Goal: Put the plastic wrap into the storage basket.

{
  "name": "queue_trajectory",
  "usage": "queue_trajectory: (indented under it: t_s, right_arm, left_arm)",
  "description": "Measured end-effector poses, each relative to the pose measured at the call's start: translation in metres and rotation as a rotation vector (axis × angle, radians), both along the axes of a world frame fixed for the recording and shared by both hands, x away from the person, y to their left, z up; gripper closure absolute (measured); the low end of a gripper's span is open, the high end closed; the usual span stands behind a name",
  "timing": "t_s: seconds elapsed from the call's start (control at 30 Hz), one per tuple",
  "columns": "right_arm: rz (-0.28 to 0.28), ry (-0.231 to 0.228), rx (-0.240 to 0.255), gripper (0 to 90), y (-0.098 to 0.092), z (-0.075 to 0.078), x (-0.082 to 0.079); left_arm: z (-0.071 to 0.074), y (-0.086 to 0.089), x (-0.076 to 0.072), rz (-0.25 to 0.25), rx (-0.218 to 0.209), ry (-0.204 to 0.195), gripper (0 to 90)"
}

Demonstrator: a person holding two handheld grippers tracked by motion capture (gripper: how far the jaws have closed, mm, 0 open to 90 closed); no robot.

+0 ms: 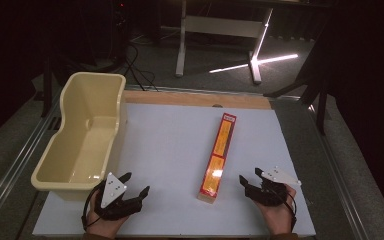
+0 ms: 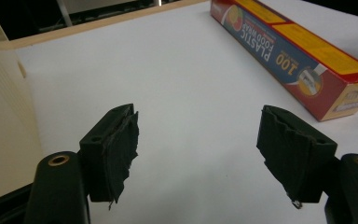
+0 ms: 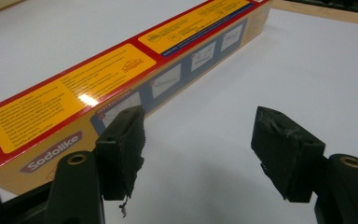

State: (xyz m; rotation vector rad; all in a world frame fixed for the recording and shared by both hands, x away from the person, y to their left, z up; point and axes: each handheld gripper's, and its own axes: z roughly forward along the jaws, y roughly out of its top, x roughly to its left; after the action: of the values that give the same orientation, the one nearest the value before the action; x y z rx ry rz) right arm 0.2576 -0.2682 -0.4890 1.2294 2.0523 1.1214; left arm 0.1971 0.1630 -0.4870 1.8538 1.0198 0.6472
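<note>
A: Plastic wrap box (image 2: 298, 56) cut by right and top edges in left gripper view; beige tub (image 2: 0, 116) cropped at left.
B: High view: box print (image 1: 219, 150) too small, forearms cut at bottom.

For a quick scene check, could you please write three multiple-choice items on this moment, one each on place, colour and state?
1. Where is the tub?
A. table's left edge
B. table's right edge
C. on the box

2. What colour is the top of the food wrap box?
A. green and white
B. red and yellow
C. black

3. How is the left claw?
A. shut on the box
B. shut on nothing
C. open

Answers: 1 A, it stands at the left in the high view; 2 B, yellow panels with red borders; 3 C, its jaws stand apart over bare table.
</note>
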Motion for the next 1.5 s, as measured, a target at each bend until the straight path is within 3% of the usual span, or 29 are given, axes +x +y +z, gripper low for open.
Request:
queue_trajectory:
  t_s: [0.23, 0.37, 0.53, 0.77, 1.13, 1.33, 1.5]
  right_arm:
    - [0.041, -0.009, 0.027, 40.0, 0.009, 0.002, -0.001]
    - [0.103, -0.010, 0.038, 48.6, 0.021, 0.006, 0.001]
    - [0.184, 0.002, 0.012, 58.3, 0.042, 0.008, 0.005]
    - [0.284, 0.026, 0.001, 89.2, 0.076, 0.012, 0.014]
    - [0.355, 0.111, -0.104, 89.6, 0.127, -0.004, 0.027]
    - [0.377, 0.136, -0.176, 89.6, 0.139, -0.010, 0.032]
    - [0.386, 0.155, -0.192, 89.7, 0.139, -0.009, 0.031]
  left_arm:
    - [-0.002, -0.006, 0.000, 0.002, 0.011, -0.007, 28.7]
    - [-0.003, -0.005, -0.001, 0.011, 0.007, -0.010, 28.6]
    - [-0.002, -0.004, -0.002, 0.016, 0.000, -0.016, 28.7]
    - [-0.002, -0.004, -0.002, 0.016, -0.001, -0.018, 28.5]
    - [-0.001, -0.003, -0.002, 0.012, -0.007, -0.025, 28.6]
    - [-0.001, -0.004, -0.003, 0.004, -0.008, -0.026, 28.5]
    - [-0.001, -0.004, -0.004, 0.003, -0.012, -0.028, 28.5]
